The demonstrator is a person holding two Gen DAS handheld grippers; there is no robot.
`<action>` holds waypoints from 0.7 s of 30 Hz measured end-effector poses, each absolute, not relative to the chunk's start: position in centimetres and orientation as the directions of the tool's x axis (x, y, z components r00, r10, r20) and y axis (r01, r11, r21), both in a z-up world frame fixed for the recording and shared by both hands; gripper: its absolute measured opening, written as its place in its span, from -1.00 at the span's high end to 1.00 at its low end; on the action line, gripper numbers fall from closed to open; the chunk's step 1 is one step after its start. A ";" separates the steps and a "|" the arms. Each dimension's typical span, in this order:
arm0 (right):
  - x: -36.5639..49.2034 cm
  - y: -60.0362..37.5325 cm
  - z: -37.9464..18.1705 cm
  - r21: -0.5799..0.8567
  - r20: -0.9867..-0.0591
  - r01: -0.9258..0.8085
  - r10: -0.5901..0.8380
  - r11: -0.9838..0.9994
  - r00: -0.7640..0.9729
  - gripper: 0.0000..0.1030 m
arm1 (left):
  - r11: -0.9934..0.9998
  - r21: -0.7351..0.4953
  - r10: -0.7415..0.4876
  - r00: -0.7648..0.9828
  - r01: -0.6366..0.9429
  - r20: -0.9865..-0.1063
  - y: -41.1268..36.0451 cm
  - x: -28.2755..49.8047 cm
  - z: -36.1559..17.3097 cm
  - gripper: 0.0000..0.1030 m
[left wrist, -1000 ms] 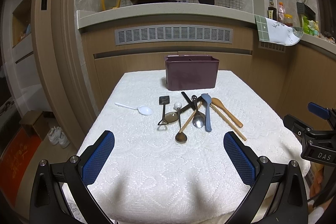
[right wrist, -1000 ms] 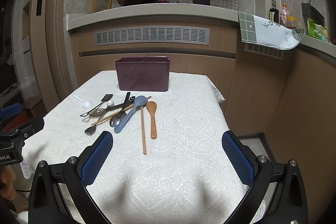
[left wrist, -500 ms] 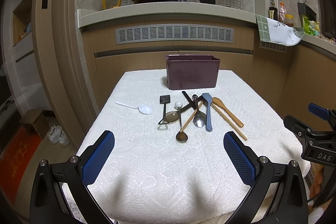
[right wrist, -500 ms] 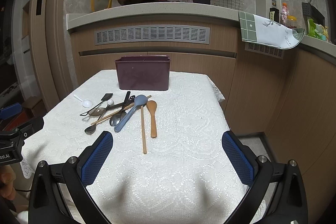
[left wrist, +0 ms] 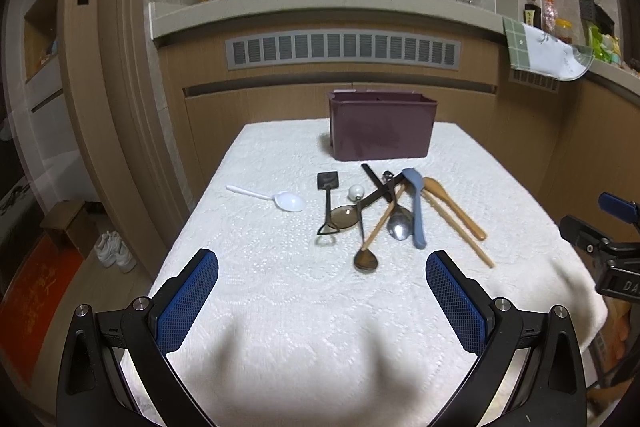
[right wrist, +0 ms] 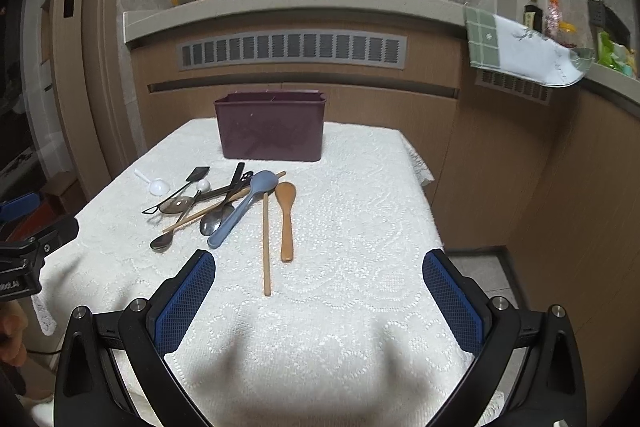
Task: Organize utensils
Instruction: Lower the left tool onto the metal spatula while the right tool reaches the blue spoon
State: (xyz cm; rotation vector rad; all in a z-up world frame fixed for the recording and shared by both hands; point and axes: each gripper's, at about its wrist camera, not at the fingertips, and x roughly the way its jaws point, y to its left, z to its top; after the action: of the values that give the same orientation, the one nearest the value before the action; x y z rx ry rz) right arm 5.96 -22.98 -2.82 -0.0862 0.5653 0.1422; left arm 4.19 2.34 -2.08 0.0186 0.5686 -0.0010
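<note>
A dark purple utensil bin [left wrist: 382, 129] stands at the far side of the white-clothed table [left wrist: 280, 307]; it also shows in the right wrist view [right wrist: 272, 129]. In front of it lies a pile of utensils: a white plastic spoon [left wrist: 276, 198], a black spatula [left wrist: 328, 203], a blue spoon [left wrist: 416, 207], a metal spoon [left wrist: 400, 225], a wooden spoon [right wrist: 286, 219] and a chopstick [right wrist: 266, 243]. My left gripper [left wrist: 322, 301] is open and empty, short of the pile. My right gripper [right wrist: 318, 301] is open and empty, near the chopstick's end.
A wooden counter with a vent grille [left wrist: 344, 49] stands behind the table. A cloth [right wrist: 520, 51] hangs over the counter at the right. The table's right edge [right wrist: 424, 183] drops to the floor. Shoes [left wrist: 114, 247] and a box lie left of the table.
Both grippers have crept slightly forward toward the utensils. Both stay open; nothing on the table has moved.
</note>
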 end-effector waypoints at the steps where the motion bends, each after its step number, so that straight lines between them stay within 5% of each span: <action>1: 6.7 -22.8 -2.9 -0.042 -0.553 -0.187 0.133 0.981 0.823 -1.00 | 1.000 0.016 -0.002 0.837 0.012 -0.547 2.5 4.8 -2.2 -1.00; 7: 11.5 -20.5 -3.5 -0.037 -0.650 -0.352 0.246 0.935 0.719 -0.94 | 0.998 -0.015 -0.058 0.784 0.062 -0.618 4.1 9.7 -3.7 -1.00; 14: 18.2 -17.3 -4.9 -0.073 -0.717 -0.393 0.226 0.917 0.660 -0.30 | 0.992 -0.041 -0.114 0.730 0.117 -0.674 6.7 15.6 -4.4 -1.00; 19: 21.0 -16.7 -6.5 -0.109 -0.759 -0.381 0.171 0.918 0.629 -0.37 | 0.977 -0.125 -0.209 0.637 0.175 -0.742 9.1 20.9 -5.2 -1.00; 21: 21.5 -17.0 -7.0 -0.136 -0.768 -0.358 0.129 0.924 0.627 -0.55 | 0.957 -0.222 -0.288 0.566 0.185 -0.772 9.9 22.9 -6.2 -1.00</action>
State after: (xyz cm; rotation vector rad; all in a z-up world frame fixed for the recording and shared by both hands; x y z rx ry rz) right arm 21.52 -16.97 -7.01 -0.2891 0.8508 0.2835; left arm 22.86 9.89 -6.20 -0.1205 0.9286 -0.2791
